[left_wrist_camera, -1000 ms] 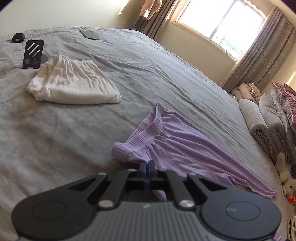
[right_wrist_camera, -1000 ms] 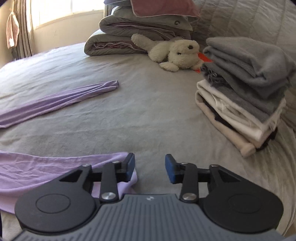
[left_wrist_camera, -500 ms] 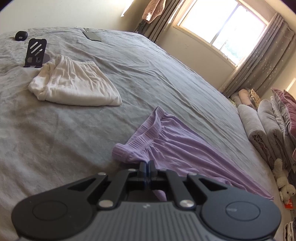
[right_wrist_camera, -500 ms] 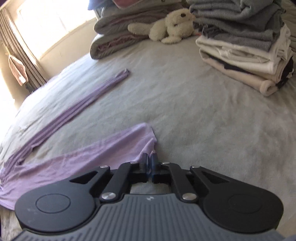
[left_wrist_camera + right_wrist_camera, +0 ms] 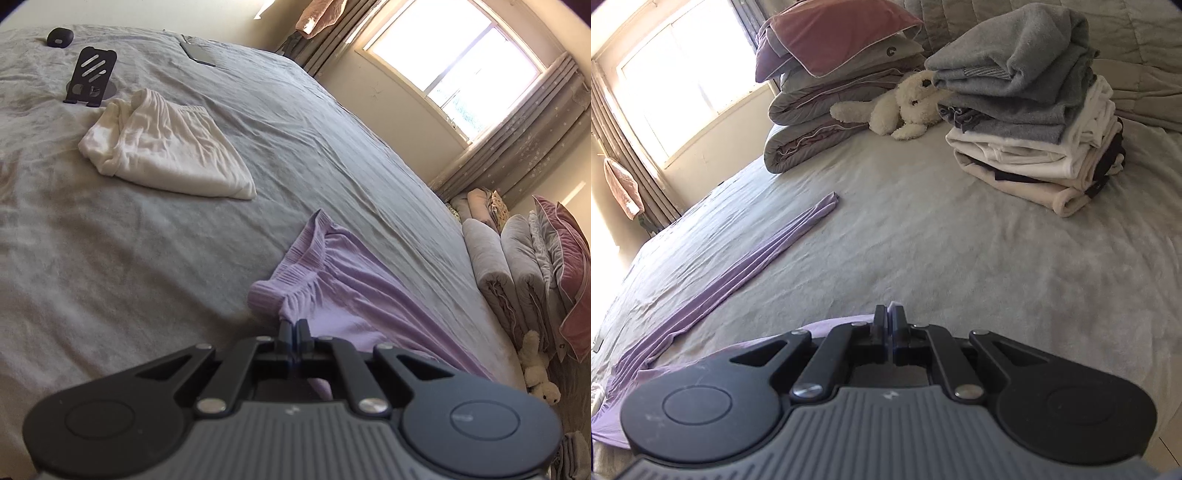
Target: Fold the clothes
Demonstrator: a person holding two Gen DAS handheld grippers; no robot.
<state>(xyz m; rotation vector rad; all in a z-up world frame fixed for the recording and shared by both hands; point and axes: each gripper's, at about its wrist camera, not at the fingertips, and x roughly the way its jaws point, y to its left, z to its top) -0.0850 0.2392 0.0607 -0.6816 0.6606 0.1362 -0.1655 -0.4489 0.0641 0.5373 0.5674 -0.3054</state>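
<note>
The left gripper (image 5: 294, 325) is clenched on the purple pants (image 5: 332, 284) just below the bunched waistband, its fingers (image 5: 284, 330) pressed together on the fabric. The pants lie on the grey bed (image 5: 147, 266), legs running away toward the rolled bedding (image 5: 495, 266) by the window. Farther up the bed lies a folded white garment (image 5: 166, 155), with a black stand (image 5: 92, 75) just beyond it.

The right gripper (image 5: 889, 325) is also clamped on the pants, a sliver of purple hem showing between its closed fingers (image 5: 880, 325). One pant leg (image 5: 746, 266) stretches thin and long across the bed toward the pillows. A stack of folded clothes (image 5: 1034, 122) stands well apart, with a plush toy (image 5: 905, 110) touching its side.
</note>
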